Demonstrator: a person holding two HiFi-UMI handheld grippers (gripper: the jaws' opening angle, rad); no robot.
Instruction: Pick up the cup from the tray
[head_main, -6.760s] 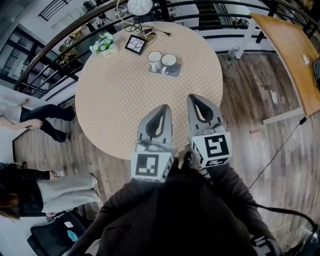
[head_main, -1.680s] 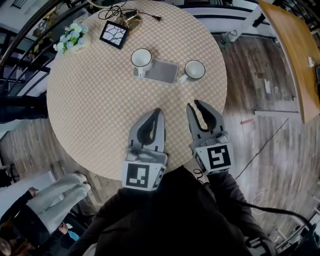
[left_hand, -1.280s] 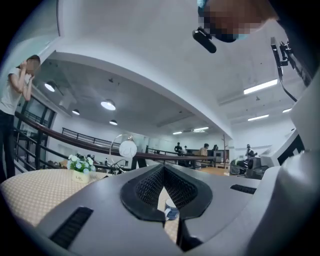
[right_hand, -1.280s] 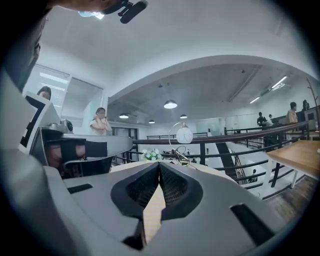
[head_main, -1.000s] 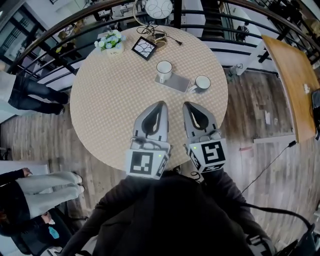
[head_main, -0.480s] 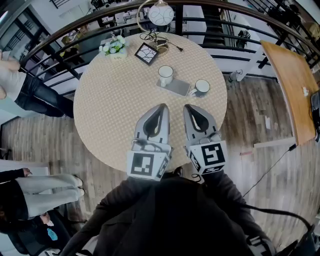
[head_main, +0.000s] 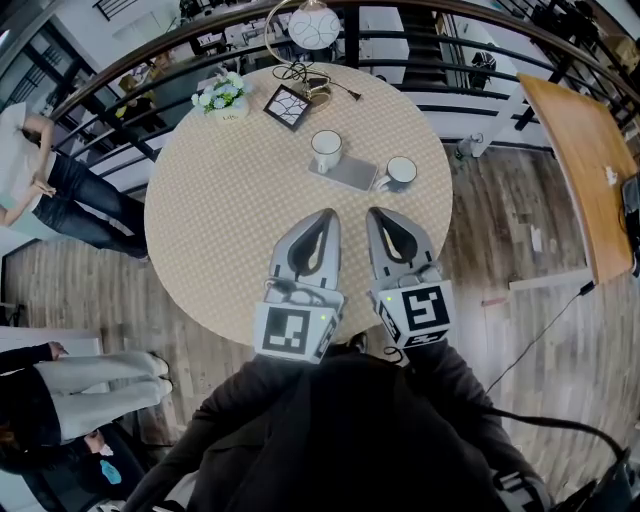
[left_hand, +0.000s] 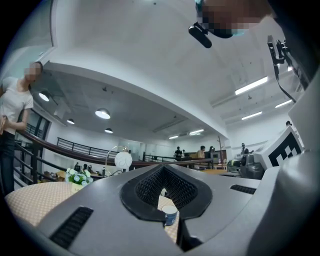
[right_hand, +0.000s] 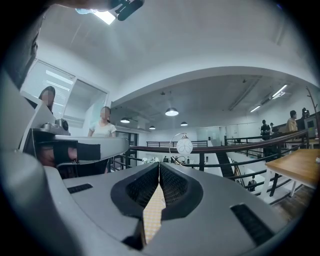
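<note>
Round table has a matt, woven-looking beige top with a fine check. The cup on the tray and the other cup look like glossy white ceramic. The tray is dull, smooth grey. Left gripper and right gripper are matt grey plastic with ribbed black pads. Floor is wood planks, slight sheen.

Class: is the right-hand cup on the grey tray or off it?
Off it: the grey-blue ceramic cup stands on the round checked table, beside the flat grey tray.
</note>
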